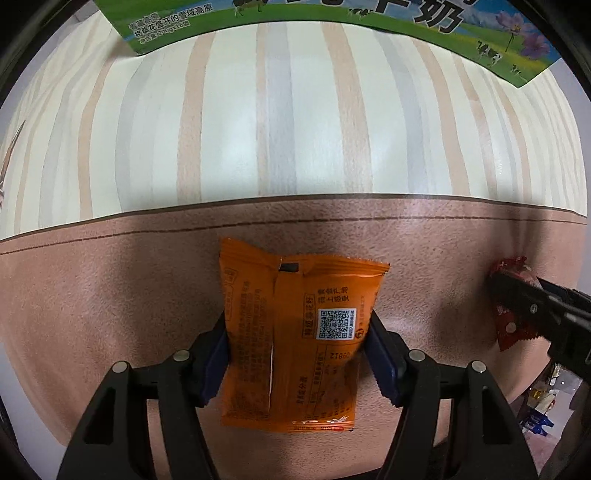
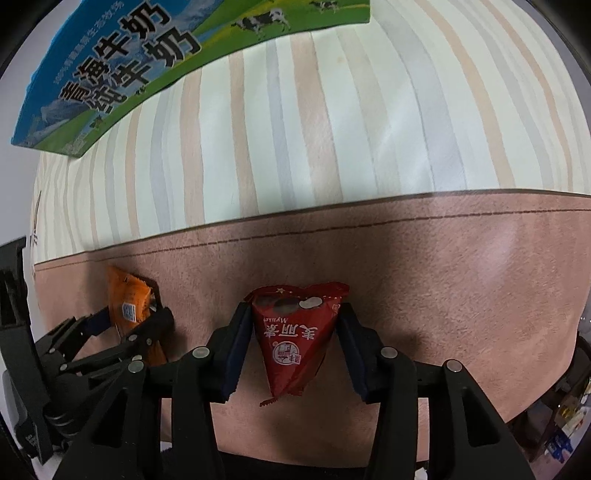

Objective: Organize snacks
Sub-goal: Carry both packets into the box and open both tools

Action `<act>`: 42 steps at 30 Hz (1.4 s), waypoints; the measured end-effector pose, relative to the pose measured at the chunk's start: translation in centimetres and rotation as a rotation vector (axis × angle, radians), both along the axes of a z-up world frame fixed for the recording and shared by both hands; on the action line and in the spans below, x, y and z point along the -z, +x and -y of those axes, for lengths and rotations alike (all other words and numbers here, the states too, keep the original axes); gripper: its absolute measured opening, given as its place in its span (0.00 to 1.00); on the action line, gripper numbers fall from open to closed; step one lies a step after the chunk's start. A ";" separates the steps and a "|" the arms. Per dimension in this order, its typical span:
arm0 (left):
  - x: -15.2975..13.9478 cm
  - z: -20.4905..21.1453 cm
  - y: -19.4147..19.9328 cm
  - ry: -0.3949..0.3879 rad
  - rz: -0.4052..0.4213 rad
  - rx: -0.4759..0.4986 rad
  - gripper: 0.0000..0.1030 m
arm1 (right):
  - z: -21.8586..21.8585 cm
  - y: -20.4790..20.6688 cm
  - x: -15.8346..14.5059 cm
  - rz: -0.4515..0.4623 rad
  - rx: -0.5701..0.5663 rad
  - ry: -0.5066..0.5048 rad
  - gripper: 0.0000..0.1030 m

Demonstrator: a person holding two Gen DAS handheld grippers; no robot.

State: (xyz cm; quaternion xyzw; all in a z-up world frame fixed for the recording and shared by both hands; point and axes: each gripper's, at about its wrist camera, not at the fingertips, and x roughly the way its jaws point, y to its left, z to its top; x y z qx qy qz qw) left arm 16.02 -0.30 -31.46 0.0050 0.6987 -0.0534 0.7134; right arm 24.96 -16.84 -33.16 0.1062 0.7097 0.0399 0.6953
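Two downward-looking fisheye views, one from each hand-held tool, show a counter [image 1: 92, 314] covered with a cloth that is pinkish-brown near the cameras and striped cream, peach and grey further away. The people's hands are out of view; only the black tool arms show at the bottom of each picture.

At the far end of the striped cloth a green and blue milk carton [image 1: 332, 22] with cows and large Chinese lettering is cut off by the top edge of both views, so its full shape cannot be made out. At the lower right corner of each picture, past the counter's edge, small colourful objects are too blurred to identify.

The left tool [image 1: 297, 350] points forward over the brown cloth, its two blue-padded fingers pressed against the sides of an orange snack packet [image 1: 295, 332]. The packet stands between them with its back seam and a QR code facing the camera.

The right tool [image 2: 291, 347] lies alongside, just to the right of the left one. Its fingers are closed part-way on a red triangular snack packet [image 2: 295, 339], wide end forward and point towards the camera. From the left view this packet is mostly hidden behind the right tool's fingers.
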 end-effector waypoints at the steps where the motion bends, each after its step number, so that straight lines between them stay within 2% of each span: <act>1: 0.2 0.4 0.6 0.004 -0.002 0.000 0.62 | -0.4 -0.1 0.2 -0.003 -0.001 0.001 0.49; 5: 1.0 1.7 1.1 0.015 -0.001 -0.008 0.62 | -1.0 0.1 0.7 -0.001 -0.014 -0.005 0.49; 6: 0.8 1.7 1.4 0.017 0.000 -0.010 0.60 | -1.2 0.0 0.9 0.002 -0.019 -0.015 0.46; 7: -0.2 1.4 1.8 0.018 0.000 -0.009 0.59 | -1.3 -0.1 1.1 0.004 -0.021 -0.022 0.43; 9: -0.7 1.6 1.7 0.012 0.006 -0.013 0.54 | -1.6 -0.7 1.2 0.017 -0.032 -0.039 0.42; 11: -1.4 1.4 1.6 0.001 0.010 -0.013 0.52 | -2.0 -1.1 1.0 0.027 -0.038 -0.037 0.41; 16: -4.0 2.0 2.0 -0.044 0.044 -0.014 0.51 | -2.8 -2.1 -0.4 0.044 -0.042 0.026 0.40; 22: -9.4 2.0 3.4 -0.160 0.108 -0.038 0.51 | -2.6 0.0 -5.5 0.116 -0.043 0.116 0.40; 27: -16.2 2.1 6.0 -0.259 0.211 -0.045 0.51 | -2.0 2.8 -11.8 0.217 -0.049 0.184 0.40; 31: -21.1 1.2 9.5 -0.331 0.293 -0.055 0.51 | -1.7 5.1 -16.7 0.298 -0.056 0.230 0.40; 35: -24.4 0.8 13.2 -0.336 0.358 -0.052 0.52 | -1.0 9.0 -20.3 0.369 -0.057 0.242 0.40; 37: -25.6 0.4 15.8 -0.318 0.378 -0.043 0.52 | -0.3 11.3 -21.0 0.391 -0.056 0.235 0.40; 40: -26.1 0.2 20.1 -0.275 0.390 -0.036 0.52 | -0.3 15.6 -21.8 0.403 -0.055 0.208 0.40; 42: -25.0 0.3 23.4 -0.259 0.362 -0.030 0.52 | -0.1 18.3 -21.5 0.401 -0.056 0.181 0.40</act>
